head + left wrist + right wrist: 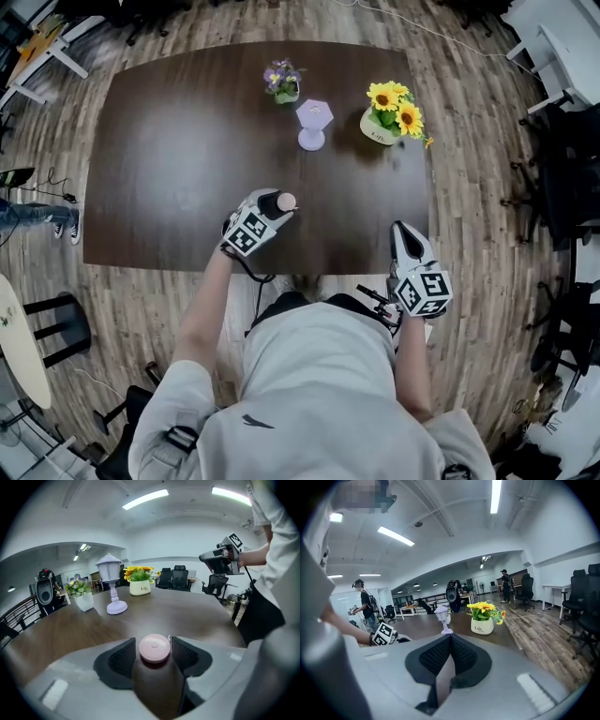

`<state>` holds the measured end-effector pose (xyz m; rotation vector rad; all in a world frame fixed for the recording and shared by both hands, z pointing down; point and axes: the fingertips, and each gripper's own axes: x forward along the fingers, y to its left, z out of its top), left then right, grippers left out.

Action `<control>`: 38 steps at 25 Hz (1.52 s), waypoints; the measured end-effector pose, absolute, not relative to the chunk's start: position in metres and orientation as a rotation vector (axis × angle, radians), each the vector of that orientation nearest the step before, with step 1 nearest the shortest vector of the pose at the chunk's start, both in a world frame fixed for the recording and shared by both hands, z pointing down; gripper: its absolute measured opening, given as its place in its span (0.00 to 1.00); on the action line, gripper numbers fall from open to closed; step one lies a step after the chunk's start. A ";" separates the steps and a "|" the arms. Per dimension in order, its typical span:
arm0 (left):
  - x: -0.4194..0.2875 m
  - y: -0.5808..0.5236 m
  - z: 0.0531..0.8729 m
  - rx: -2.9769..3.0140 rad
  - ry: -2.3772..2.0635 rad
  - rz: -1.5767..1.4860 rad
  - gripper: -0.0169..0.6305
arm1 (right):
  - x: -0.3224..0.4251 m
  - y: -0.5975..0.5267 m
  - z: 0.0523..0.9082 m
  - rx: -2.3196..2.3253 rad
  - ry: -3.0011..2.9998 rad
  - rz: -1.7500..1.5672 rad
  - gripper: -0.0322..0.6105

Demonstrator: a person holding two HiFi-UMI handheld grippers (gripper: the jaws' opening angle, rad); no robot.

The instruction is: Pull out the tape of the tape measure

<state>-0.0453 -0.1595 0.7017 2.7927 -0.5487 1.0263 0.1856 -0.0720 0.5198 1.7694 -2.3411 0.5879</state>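
Note:
A small round pink tape measure (286,201) lies near the front edge of the dark wooden table (159,169). My left gripper (277,205) reaches over that edge and its jaws stand on either side of the tape measure (154,648). In the left gripper view a thin gap shows between each black pad (124,658) and the pink case, so the left gripper (154,641) is open around it. No tape shows outside the case. My right gripper (404,234) hovers at the table's front right edge, shut and empty; its pads (461,654) meet in the right gripper (450,640) view.
At the back of the table stand a lavender lantern lamp (313,122), a white pot of sunflowers (389,114) and a small pot of purple flowers (283,82). Office chairs (567,178) stand on the wooden floor at the right. People stand far off in the room.

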 end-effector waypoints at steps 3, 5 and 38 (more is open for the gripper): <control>-0.043 -0.155 0.715 2.793 -0.462 1.093 0.47 | 0.186 -0.072 0.521 1.778 -2.325 0.596 0.05; -0.043 -0.155 0.716 2.785 -0.438 1.091 0.49 | 0.186 -0.070 0.523 1.783 -2.316 0.607 0.05; 0.008 -0.104 0.516 3.089 -0.325 0.420 0.38 | 0.046 -0.061 0.502 0.960 -2.595 0.265 0.18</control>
